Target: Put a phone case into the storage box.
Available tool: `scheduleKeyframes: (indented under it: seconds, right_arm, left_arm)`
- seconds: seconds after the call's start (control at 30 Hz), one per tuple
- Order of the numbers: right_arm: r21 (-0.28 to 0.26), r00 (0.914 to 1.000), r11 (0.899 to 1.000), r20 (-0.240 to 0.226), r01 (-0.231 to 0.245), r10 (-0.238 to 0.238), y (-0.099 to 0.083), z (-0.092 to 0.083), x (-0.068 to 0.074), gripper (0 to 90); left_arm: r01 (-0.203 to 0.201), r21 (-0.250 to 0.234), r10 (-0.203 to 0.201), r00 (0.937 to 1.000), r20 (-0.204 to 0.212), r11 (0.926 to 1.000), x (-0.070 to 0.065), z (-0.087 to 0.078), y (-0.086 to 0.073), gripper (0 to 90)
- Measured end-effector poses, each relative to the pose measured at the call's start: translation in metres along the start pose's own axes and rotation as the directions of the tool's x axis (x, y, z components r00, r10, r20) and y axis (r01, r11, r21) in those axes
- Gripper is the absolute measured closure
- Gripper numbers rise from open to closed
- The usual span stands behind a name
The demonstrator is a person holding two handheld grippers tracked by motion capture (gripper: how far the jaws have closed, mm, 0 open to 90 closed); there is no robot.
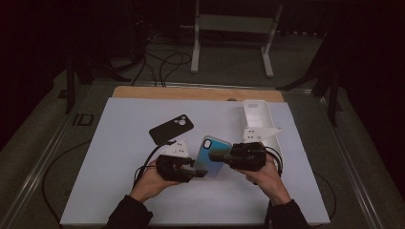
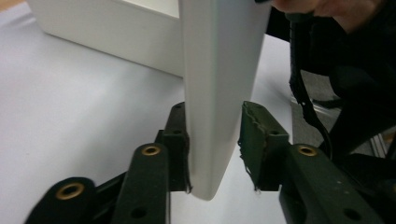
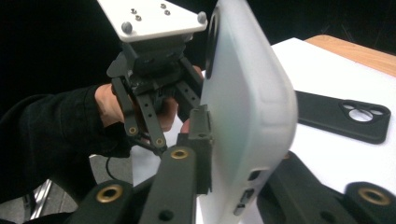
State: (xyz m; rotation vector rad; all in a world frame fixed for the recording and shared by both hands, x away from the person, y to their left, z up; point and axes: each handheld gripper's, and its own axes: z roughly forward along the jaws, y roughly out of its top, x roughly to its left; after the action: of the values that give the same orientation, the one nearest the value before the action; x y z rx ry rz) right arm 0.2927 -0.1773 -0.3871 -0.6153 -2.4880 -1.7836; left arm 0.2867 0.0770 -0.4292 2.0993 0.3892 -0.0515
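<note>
A phone in an iridescent blue case point(image 1: 210, 155) hangs tilted above the white mat, held from both sides. My left gripper point(image 1: 198, 171) grips its lower end; in the left gripper view the phone point(image 2: 219, 93) stands on edge between the pads point(image 2: 180, 149), which lie against both faces. My right gripper point(image 1: 217, 156) holds the upper end. In the right gripper view one pad point(image 3: 203, 140) presses the pale back of the phone point(image 3: 243, 116) and the other jaw sits behind it. The left gripper point(image 3: 187, 112) shows beyond. A black phone case point(image 1: 171, 129) lies flat on the mat.
A white open box point(image 1: 258, 114) stands at the back right of the mat, close behind the right hand, and shows as a white wall point(image 2: 107, 32) in the left gripper view. The black case point(image 3: 345, 119) lies near the wooden table edge point(image 1: 196, 93). Cables trail off both grippers.
</note>
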Motion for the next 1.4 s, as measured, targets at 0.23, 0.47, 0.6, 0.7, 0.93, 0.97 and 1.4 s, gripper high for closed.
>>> scheduleKeyframes:
  seconds: [0.23,0.47,0.6,0.7,0.93,0.97,1.4]
  right_arm:
    - [0.002,0.999,1.0,0.043,0.014,-0.014,0.001,0.001,0.0,61.4]
    - [0.016,0.9957,0.999,0.085,0.035,-0.036,0.001,0.004,0.005,47.2]
    - [0.027,0.9927,0.999,0.119,0.018,-0.021,0.0,0.005,0.006,36.3]
    - [0.031,0.989,0.999,0.147,0.011,-0.015,0.0,0.005,0.007,29.6]
    - [0.032,0.9755,0.999,0.22,-0.005,-0.002,-0.001,0.004,0.009,15.4]
    - [0.03,0.9724,0.999,0.233,-0.011,0.004,-0.001,0.005,0.01,13.2]
    - [-0.047,0.9445,0.995,0.314,-0.088,0.098,0.007,0.01,0.014,7.2]
  left_arm:
    - [0.001,-0.004,-0.001,1.0,0.01,1.0,-0.002,0.003,-0.002,78.9]
    - [-0.004,-0.028,0.003,0.9999,-0.017,0.9996,-0.005,0.004,-0.002,81.0]
    - [-0.001,-0.039,-0.001,0.9991,-0.042,0.9992,-0.005,0.002,-0.001,81.1]
    - [0.007,-0.049,-0.011,0.997,-0.076,0.9988,-0.004,0.001,-0.001,81.2]
    - [0.025,-0.059,-0.034,0.9865,-0.16,0.9979,-0.002,-0.003,-0.002,81.3]
    - [0.029,-0.063,-0.039,0.9846,-0.17,0.9976,-0.002,-0.003,-0.002,81.2]
    - [0.078,-0.064,-0.094,0.9509,-0.295,0.9948,-0.005,0.003,-0.002,81.2]
